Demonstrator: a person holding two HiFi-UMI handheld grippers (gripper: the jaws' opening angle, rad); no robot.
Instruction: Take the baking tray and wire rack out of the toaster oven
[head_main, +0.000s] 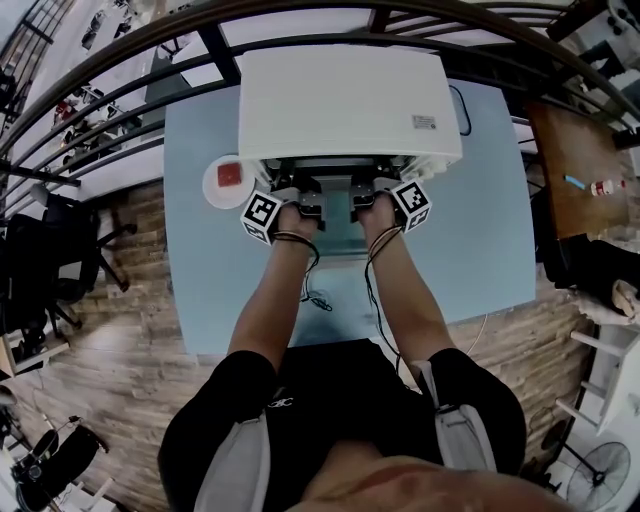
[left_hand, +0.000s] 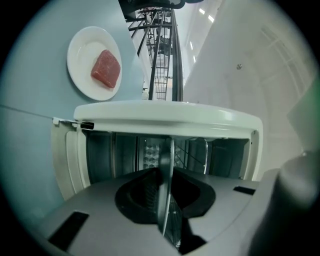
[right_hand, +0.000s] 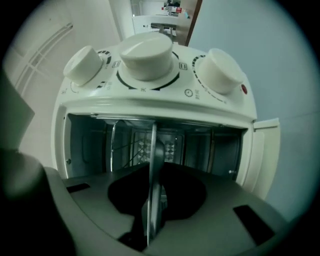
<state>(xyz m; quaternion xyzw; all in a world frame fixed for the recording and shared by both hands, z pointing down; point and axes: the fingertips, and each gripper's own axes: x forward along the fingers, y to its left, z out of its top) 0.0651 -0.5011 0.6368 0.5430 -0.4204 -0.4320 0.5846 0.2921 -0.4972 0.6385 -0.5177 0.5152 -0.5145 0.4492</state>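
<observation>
A round white plate of red meat sits at nine o'clock of our left gripper. That gripper and our right gripper each clamp the baking tray by its thin metal lip, in the boxy white toaster oven mouth. Smooth blue table lies open toward six.

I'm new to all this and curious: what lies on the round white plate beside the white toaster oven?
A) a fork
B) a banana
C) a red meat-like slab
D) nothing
C: a red meat-like slab lies on the round white plate in the left gripper view.
</observation>
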